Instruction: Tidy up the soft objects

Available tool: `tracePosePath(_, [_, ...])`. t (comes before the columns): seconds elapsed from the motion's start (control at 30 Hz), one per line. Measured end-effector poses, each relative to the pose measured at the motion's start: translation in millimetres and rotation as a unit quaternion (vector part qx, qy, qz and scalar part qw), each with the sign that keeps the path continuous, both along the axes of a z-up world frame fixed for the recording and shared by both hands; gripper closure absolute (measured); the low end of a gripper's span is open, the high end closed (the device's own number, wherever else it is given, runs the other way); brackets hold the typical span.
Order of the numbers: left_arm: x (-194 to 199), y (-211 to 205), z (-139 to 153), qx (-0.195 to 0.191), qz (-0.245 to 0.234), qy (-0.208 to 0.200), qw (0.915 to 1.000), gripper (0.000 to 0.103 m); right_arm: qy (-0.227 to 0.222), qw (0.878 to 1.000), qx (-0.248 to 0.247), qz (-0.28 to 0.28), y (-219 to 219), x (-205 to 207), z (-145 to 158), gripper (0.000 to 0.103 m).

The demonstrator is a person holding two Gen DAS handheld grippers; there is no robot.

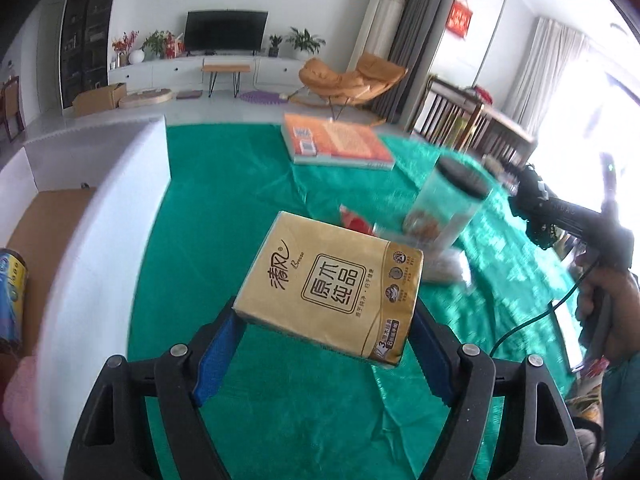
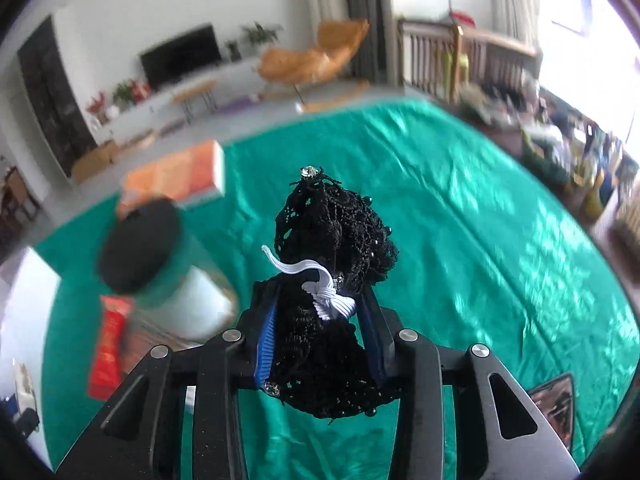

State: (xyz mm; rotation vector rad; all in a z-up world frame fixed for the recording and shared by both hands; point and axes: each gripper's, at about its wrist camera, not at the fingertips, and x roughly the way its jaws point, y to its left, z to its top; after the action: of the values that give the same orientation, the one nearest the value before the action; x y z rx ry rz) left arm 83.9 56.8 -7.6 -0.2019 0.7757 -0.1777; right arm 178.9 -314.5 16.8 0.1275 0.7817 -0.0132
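My left gripper (image 1: 326, 316) is shut on a gold tissue pack (image 1: 332, 284) and holds it above the green tablecloth (image 1: 240, 208), just right of a white box (image 1: 100, 240). My right gripper (image 2: 320, 300) is shut on a black lace bundle (image 2: 336, 240) tied with a white elastic band (image 2: 328, 300), held above the cloth. The right gripper also shows in the left wrist view (image 1: 536, 208), still holding the black bundle, at the right side.
An orange book (image 1: 340, 142) lies at the table's far side. A clear jar with a black lid (image 1: 448, 204) and a red packet (image 1: 356, 222) stand mid-table; both also show in the right wrist view, the jar (image 2: 148, 256) and the packet (image 2: 108, 352). Inside the white box are a can (image 1: 12, 292) and something pink (image 1: 20, 396).
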Motion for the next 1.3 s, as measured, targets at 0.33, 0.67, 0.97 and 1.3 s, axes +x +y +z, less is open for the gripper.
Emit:
tracePosePath(0.33, [-88,142,68,0.059,0.116,-0.053,0.9901,0.024,-0.072,0.96,0.111,0.248,197,-98,115,0.064])
tracePosePath(0.67, [-149,273,25,0.13,0.296,0.044,0.9451,0.01,0.038,0.863,0.223,0.451,388,-164,68,0.035])
tracePosePath(0.97, [-135,218,41,0.078,0.244,-0.028,0.9661,0.008,-0.005,0.96,0.04,0.278,277,-153,-17,0.032])
tracePosePath(1.3, [-70,26,15,0.037,0.002,-0.002,0.9993,0.001,0.02,0.997,-0.064,0.036,115,-145,-89,0.033])
